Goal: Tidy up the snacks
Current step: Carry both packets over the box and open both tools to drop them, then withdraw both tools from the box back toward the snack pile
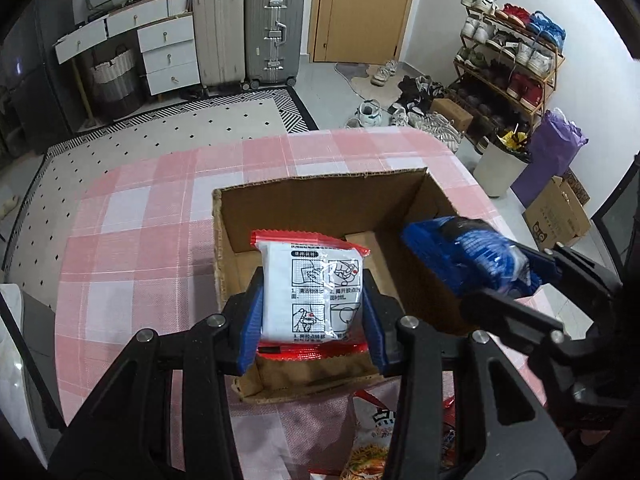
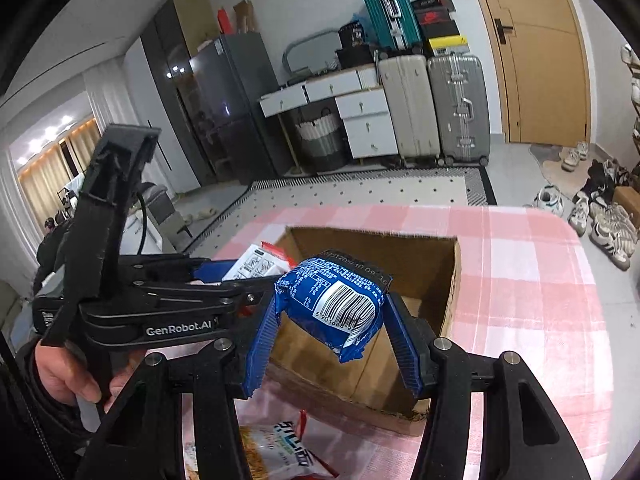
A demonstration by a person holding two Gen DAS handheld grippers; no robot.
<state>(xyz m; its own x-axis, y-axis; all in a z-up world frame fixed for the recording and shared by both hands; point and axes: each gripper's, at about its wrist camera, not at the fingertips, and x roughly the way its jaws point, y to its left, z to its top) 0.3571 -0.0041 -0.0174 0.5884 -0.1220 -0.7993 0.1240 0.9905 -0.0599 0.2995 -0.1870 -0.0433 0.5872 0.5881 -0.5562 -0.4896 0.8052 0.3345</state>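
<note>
**Two snack packets held over an open carton on a checked bench**

The bench (image 1: 132, 216) is covered with a pink-and-white checked cloth and stands in a room with a dotted rug (image 1: 160, 128) on the floor. Against the far wall are a white chest of drawers (image 1: 168, 56), two upright suitcases (image 1: 248, 32) and a wooden door (image 1: 360, 8); a loaded shoe rack (image 1: 512, 64) fills the right side.

An open cardboard box (image 1: 320, 188) sits on the bench, its rims raw and its flaps gone or folded away. Bare cloth lies to its left and beyond it up to the rounded far edge of the bench, so that side is free. On the near side, just beside the box wall, lie printed snack bags (image 2: 280, 452).

The left hand-held gripper (image 1: 312, 304) is clenched on a white packet with red ends (image 1: 312, 292), pressing on its two long sides. The packet's long axis runs away from the camera, its printed instructions face up, and it hangs over the box's near half.

The right hand-held gripper (image 2: 332, 320) grasps a blue packet (image 2: 336, 304) by its sides. The barcode faces the camera, the long axis points forward and slightly up, and it is above the box's right-hand part, near the white packet but apart from it. A hand (image 2: 68, 376) grips the left tool's handle.
</note>
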